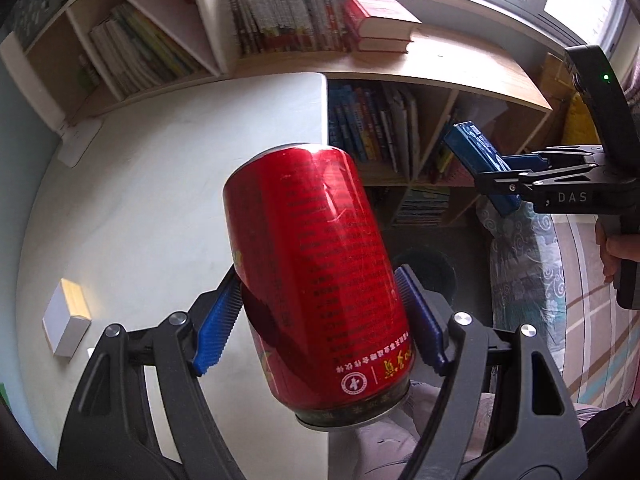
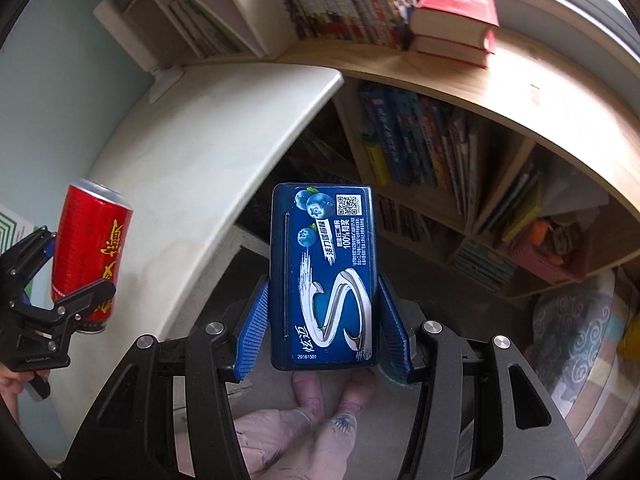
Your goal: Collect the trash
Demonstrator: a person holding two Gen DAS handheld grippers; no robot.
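My left gripper (image 1: 320,320) is shut on a red drink can (image 1: 316,272) and holds it upright, tilted a little, over the right edge of the white table (image 1: 160,184). The can also shows in the right wrist view (image 2: 90,248). My right gripper (image 2: 322,320) is shut on a flat blue chewing gum box (image 2: 322,276) and holds it in the air beyond the table edge. The gum box and right gripper show in the left wrist view (image 1: 478,160) at the right. A dark round bin (image 1: 426,272) stands on the floor below, partly hidden by the can.
A small white box (image 1: 66,328) lies on the table at the left. Wooden bookshelves full of books (image 1: 372,128) stand behind and right of the table, with red books (image 2: 456,20) on top. A patterned fabric seat (image 1: 524,268) is at the right. The person's feet (image 2: 320,408) are below.
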